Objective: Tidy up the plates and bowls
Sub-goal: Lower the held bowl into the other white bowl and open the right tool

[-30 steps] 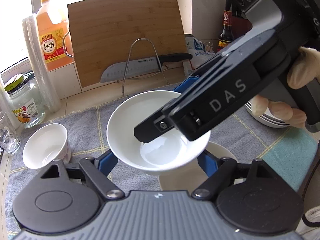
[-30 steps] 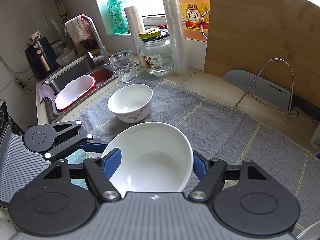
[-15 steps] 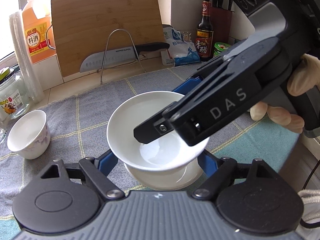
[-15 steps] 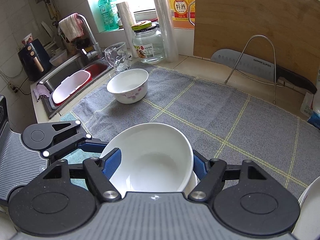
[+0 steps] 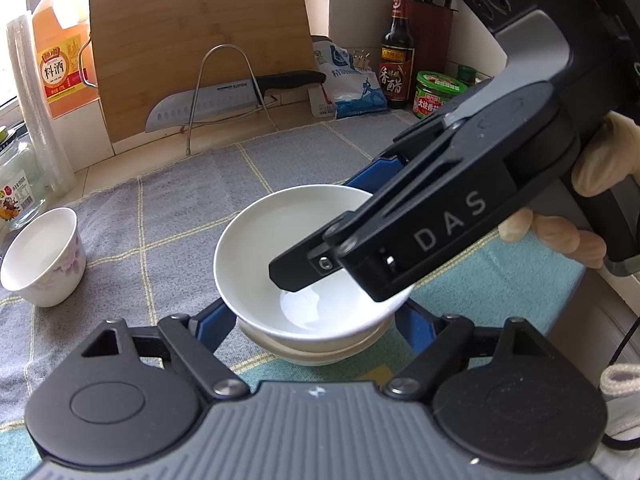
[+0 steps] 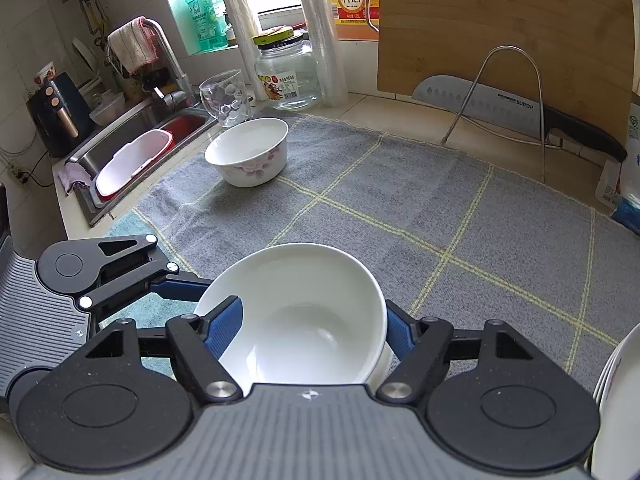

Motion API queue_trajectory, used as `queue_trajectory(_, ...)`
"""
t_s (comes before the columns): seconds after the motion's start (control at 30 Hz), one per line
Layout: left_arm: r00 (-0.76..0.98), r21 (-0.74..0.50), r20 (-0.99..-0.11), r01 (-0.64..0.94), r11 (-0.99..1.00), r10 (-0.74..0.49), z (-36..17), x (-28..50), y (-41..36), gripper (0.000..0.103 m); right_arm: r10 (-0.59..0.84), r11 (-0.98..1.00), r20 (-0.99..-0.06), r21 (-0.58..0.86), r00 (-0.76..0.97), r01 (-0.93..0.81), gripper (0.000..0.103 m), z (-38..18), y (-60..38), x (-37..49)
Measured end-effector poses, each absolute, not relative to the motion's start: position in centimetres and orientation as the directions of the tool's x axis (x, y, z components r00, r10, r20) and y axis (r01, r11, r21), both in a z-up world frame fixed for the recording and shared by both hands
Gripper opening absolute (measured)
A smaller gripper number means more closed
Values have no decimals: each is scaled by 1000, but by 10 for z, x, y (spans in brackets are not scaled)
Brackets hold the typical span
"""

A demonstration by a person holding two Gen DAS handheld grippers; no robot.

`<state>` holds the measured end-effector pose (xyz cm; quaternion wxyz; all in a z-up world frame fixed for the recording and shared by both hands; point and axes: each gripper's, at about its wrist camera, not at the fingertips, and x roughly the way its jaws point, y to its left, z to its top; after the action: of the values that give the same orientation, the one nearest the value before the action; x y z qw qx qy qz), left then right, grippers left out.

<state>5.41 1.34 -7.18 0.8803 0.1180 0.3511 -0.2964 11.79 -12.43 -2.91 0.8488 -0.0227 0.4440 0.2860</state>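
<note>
A plain white bowl [image 5: 280, 256] sits nested in a second white bowl [image 5: 312, 354] on the grey mat. My right gripper [image 6: 314, 328] is shut on the top bowl's near rim, one blue pad inside and one outside; it also shows in the left wrist view [image 5: 352, 248]. My left gripper [image 5: 316, 320] straddles the stacked bowls, its blue fingers [image 5: 216, 320] at both sides, and it also shows in the right wrist view [image 6: 176, 284]. A flowered white bowl [image 6: 248, 152] stands apart at the mat's far left.
A stack of white plates [image 6: 616, 400] is at the right edge. A cutting board [image 6: 504, 28], knife [image 6: 516, 106] and wire rack [image 6: 508, 80] stand behind. Jar [image 6: 288, 72], glass [image 6: 226, 98] and sink [image 6: 136, 148] are at the left. Bottles [image 5: 396, 60] stand at back right.
Both grippers carried the white bowl right and down. It has come down into the second white bowl, which was visibly below it before.
</note>
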Motion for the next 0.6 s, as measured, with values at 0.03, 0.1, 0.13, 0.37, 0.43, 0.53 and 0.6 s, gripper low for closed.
queue_trajectory(0.03, 577, 2, -689, 606, 795, -438, -72, 54, 13, 86, 465, 836, -767, 215, 442, -506, 79, -30, -125, 118)
queue_trajectory(0.1, 575, 4, -692, 608, 794, -437, -73, 55, 13, 86, 464, 837, -768, 215, 443, -504, 79, -31, -125, 118)
queue_trajectory(0.13, 573, 5, -695, 609, 793, -435, -74, 56, 12, 86, 463, 836, -768, 214, 442, -505, 79, -31, -125, 118)
queue_trajectory(0.37, 576, 21, -692, 618, 786, -435, -75, 54, 11, 86, 457, 839, -771, 208, 444, -504, 79, -35, -125, 117)
queue_trajectory(0.43, 578, 23, -690, 619, 785, -435, -76, 54, 11, 86, 458, 839, -770, 208, 445, -503, 79, -35, -126, 117)
queue_trajectory(0.53, 580, 26, -689, 620, 784, -435, -76, 54, 11, 87, 458, 839, -768, 205, 448, -505, 79, -35, -126, 116)
queue_trajectory(0.6, 581, 28, -689, 618, 785, -433, -76, 54, 10, 88, 458, 839, -769, 206, 447, -504, 79, -36, -126, 116)
